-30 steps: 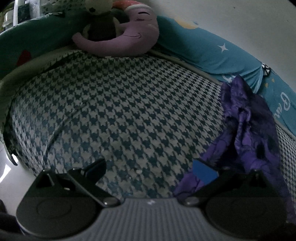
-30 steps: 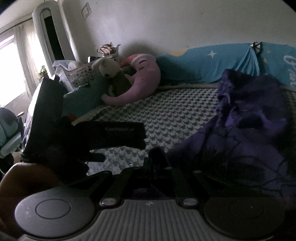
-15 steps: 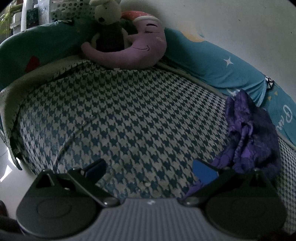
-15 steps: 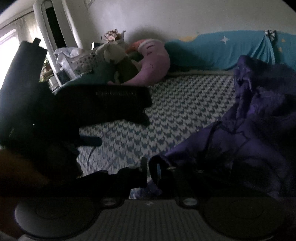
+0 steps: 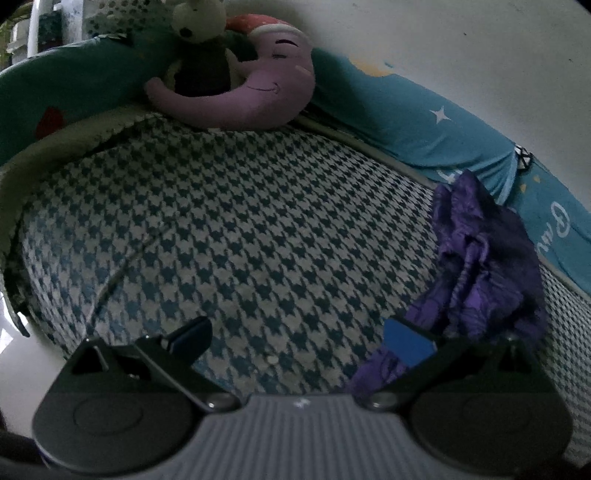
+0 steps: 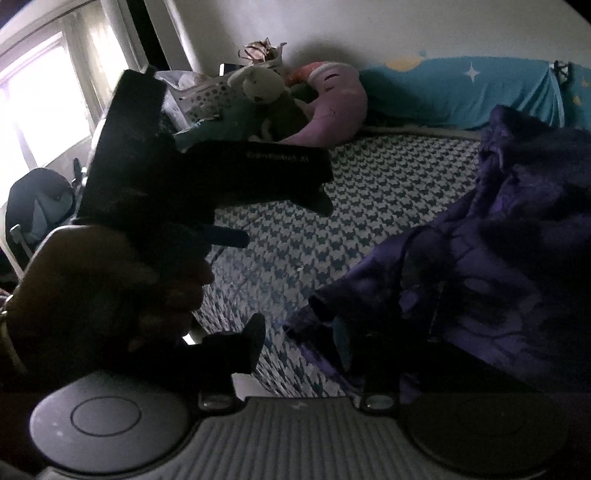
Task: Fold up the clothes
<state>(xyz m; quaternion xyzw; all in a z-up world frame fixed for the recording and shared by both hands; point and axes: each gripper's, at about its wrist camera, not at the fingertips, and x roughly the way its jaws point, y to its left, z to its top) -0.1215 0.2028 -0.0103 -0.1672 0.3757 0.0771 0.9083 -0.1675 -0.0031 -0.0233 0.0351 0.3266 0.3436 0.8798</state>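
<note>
Dim daylight falls on a bed (image 5: 258, 229) covered in a blue-and-white houndstooth sheet, with a pale wall behind it. From the left wrist view, a teal bolster (image 5: 424, 125) printed with a white star runs along the wall, and a purple crescent-moon cushion (image 5: 255, 99) sits at the far end with a pale plush rabbit (image 5: 199, 22) leaning in its curve. The left tool (image 5: 295, 338) hangs over the bare sheet with its 2 fingers spread wide and nothing between them; its blue pad on the right-hand finger sits just in front of the purple garment (image 5: 480, 266). That garment lies crumpled in a heap on the right side of the bed, close to the bolster. From the right wrist view, a bright window (image 6: 40, 96) fills the upper left, and the same rabbit (image 6: 258, 85) and moon cushion (image 6: 332, 103) rest against the far end of the bed (image 6: 388, 184). A hand (image 6: 103, 302) holds the left tool (image 6: 280, 206), which juts in from the left above the sheet. The right tool (image 6: 299, 341) has its jaws opening; a dark edge of the purple garment (image 6: 498, 240) lies at its right-hand finger, and the gap between the fingers shows only sheet. The garment spreads across the right half of the view, bunched and unfolded.
</note>
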